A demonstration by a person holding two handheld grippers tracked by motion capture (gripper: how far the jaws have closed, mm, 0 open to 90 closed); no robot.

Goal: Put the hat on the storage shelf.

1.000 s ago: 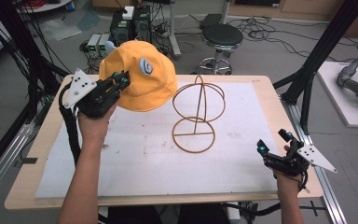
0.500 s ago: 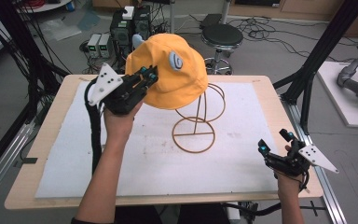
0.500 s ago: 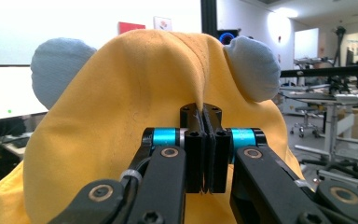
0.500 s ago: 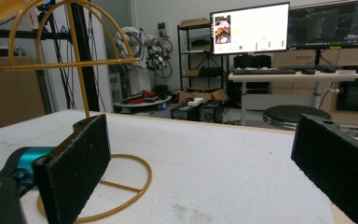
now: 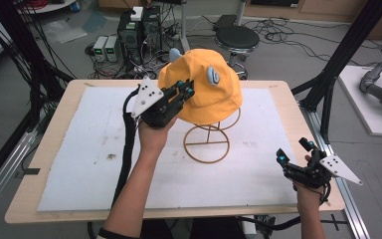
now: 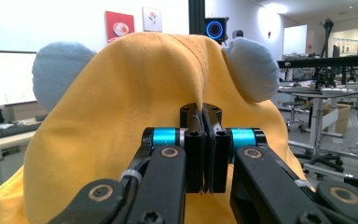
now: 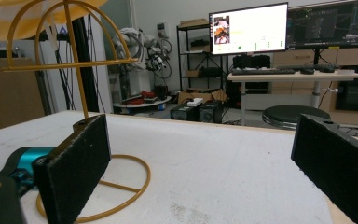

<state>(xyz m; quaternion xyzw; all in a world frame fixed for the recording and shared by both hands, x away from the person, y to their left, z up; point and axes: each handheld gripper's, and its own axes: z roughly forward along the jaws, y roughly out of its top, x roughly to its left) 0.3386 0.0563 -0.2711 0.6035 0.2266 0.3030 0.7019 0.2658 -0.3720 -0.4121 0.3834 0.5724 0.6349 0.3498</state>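
Observation:
A yellow hat with pale blue ears hangs over the top of a gold wire stand at the middle of the table. My left gripper is shut on the hat's left side. In the left gripper view the jaws pinch a fold of the yellow hat, and one of the ears shows at each side. My right gripper rests open near the table's right front edge, away from the stand. In the right gripper view the stand rises at left beyond the wide-open right gripper.
A white mat covers the wooden table. Black frame posts stand at both sides. A black stool and electronics boxes sit on the floor beyond the far edge.
My left gripper has carried the hat to the right, from beside the stand to over its top. The right gripper has stayed in place.

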